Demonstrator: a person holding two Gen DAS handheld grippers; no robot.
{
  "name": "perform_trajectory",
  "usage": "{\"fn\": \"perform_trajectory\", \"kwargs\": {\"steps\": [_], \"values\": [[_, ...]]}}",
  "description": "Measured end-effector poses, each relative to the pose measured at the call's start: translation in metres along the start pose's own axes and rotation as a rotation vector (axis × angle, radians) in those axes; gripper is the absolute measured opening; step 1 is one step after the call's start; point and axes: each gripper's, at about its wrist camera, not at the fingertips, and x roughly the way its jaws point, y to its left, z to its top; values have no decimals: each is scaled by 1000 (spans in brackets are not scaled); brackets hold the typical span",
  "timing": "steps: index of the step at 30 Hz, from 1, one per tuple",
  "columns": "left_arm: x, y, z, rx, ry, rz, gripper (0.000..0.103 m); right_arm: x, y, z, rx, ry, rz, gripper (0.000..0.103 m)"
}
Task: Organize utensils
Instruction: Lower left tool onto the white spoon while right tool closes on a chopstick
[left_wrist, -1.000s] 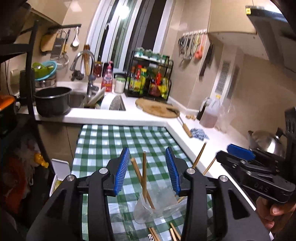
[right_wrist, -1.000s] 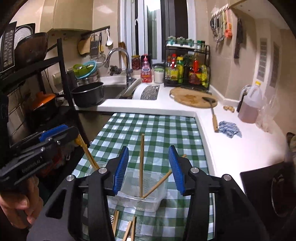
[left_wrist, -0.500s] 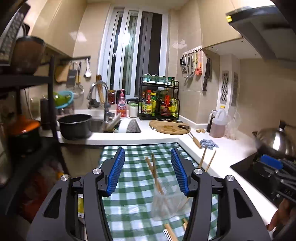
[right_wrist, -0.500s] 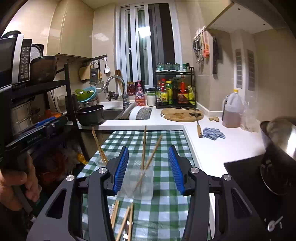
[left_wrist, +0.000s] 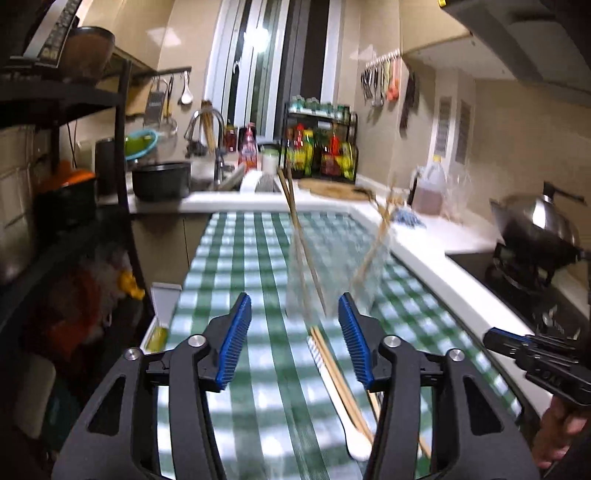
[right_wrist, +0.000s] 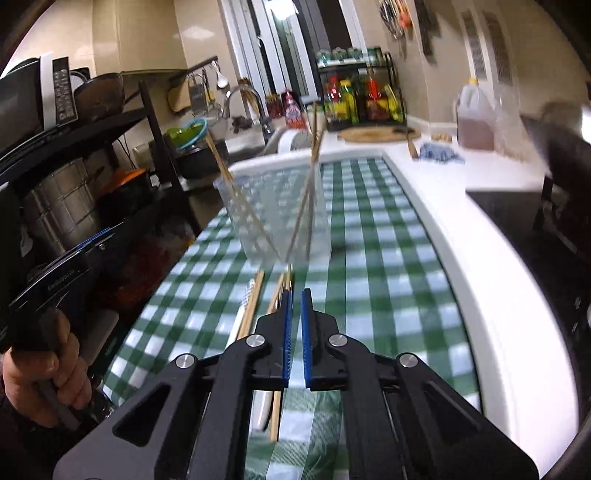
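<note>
A clear plastic container (left_wrist: 332, 273) (right_wrist: 273, 218) stands on the green checked tablecloth (left_wrist: 240, 258) (right_wrist: 369, 240) with several wooden chopsticks (left_wrist: 299, 236) (right_wrist: 306, 199) leaning in it. Loose chopsticks (left_wrist: 341, 373) (right_wrist: 255, 302) and a white spoon (left_wrist: 351, 432) (right_wrist: 240, 317) lie on the cloth in front of it. My left gripper (left_wrist: 295, 339) hovers above these, short of the container, its jaws closing with nothing pressed between them. My right gripper (right_wrist: 295, 325) is shut, empty, over the loose chopsticks. Each gripper shows in the other's view: right gripper (left_wrist: 535, 362), left gripper (right_wrist: 55, 280).
A black shelf rack (left_wrist: 122, 147) (right_wrist: 155, 147) with pots stands at the left. Behind are a sink with a tap (left_wrist: 210, 125), a black pot (left_wrist: 160, 181), a cutting board (right_wrist: 376, 134) and a bottle rack (left_wrist: 319, 147). A wok (left_wrist: 535, 225) sits on the stove at the right.
Both grippers have drawn back from the container and sunk toward the cloth. The right jaws, open before, have shut. Loose chopsticks and the spoon now lie under the fingers.
</note>
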Motion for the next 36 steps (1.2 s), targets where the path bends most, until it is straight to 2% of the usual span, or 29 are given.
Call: {"fn": "perform_trajectory", "kwargs": {"steps": [2,4,7,10,13,20,29,36], "values": [[2,-6,-21,-12,38,-23,46,11,-3,-15,24,44,11,6],[8,-13,-40,-10,90,-36,37,17,0,-20,3,51,19,5],[22,-18,-66,-34,163,-41,31,31,4,-30,-25,69,-1,6],[37,-16,-84,-79,229,-46,28,45,6,-40,1,137,30,6],[45,-17,-99,-105,282,-73,28,50,9,-43,-5,153,36,8],[47,-23,-113,-110,319,-110,28,60,11,-51,2,191,35,9],[53,-27,-119,-96,356,-100,28,72,19,-63,-29,234,45,9],[50,-33,-118,-71,359,-115,19,78,19,-67,-37,258,28,10]]}}
